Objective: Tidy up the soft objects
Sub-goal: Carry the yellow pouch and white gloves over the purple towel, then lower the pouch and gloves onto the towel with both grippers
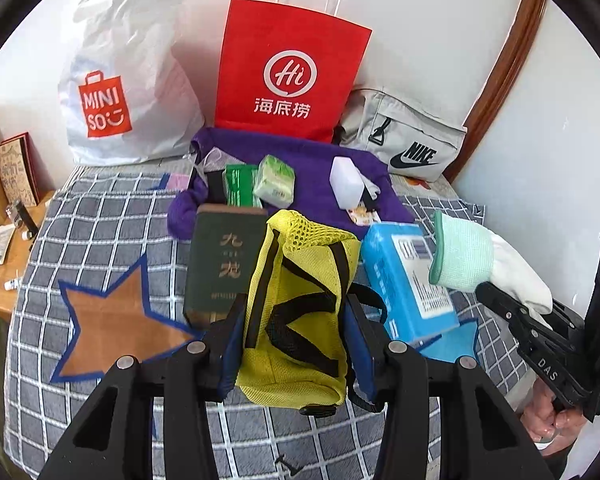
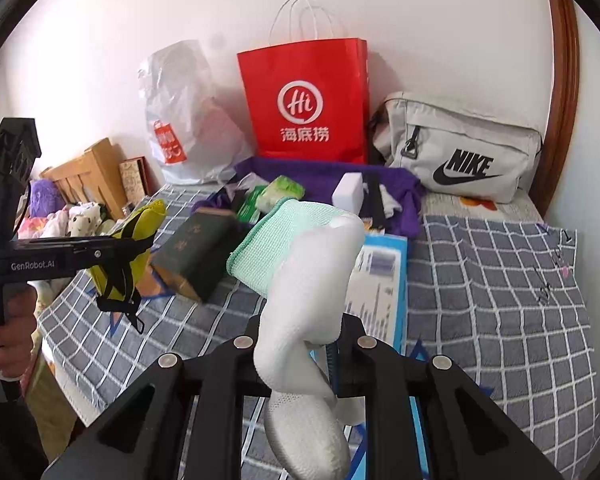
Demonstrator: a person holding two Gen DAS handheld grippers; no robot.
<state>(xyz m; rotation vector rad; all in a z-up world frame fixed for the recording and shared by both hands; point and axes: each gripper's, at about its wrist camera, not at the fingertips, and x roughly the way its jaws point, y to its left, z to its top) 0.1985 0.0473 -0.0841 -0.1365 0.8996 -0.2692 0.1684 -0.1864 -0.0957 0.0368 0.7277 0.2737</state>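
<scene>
A yellow mesh bag (image 1: 300,264) with black straps hangs above the bed, and my left gripper (image 1: 296,344) is shut on its lower part. The same yellow mesh bag (image 2: 140,224) and left gripper (image 2: 140,244) appear at the left of the right wrist view. A white glove (image 2: 308,264) with a pale green cuff is pinched in my right gripper (image 2: 300,344), its fingers drooping below the jaws. In the left wrist view, that glove (image 1: 464,256) and the right gripper (image 1: 486,290) are at the right edge.
On the checked bedcover (image 1: 100,220) lie a dark green box (image 1: 224,268), a blue pack (image 1: 408,280), and a purple cloth (image 1: 300,156) with green tissue packs (image 1: 274,180) and a white block (image 1: 346,180). A red paper bag (image 1: 292,72), white plastic bag (image 1: 128,80) and grey bag (image 1: 412,136) line the wall.
</scene>
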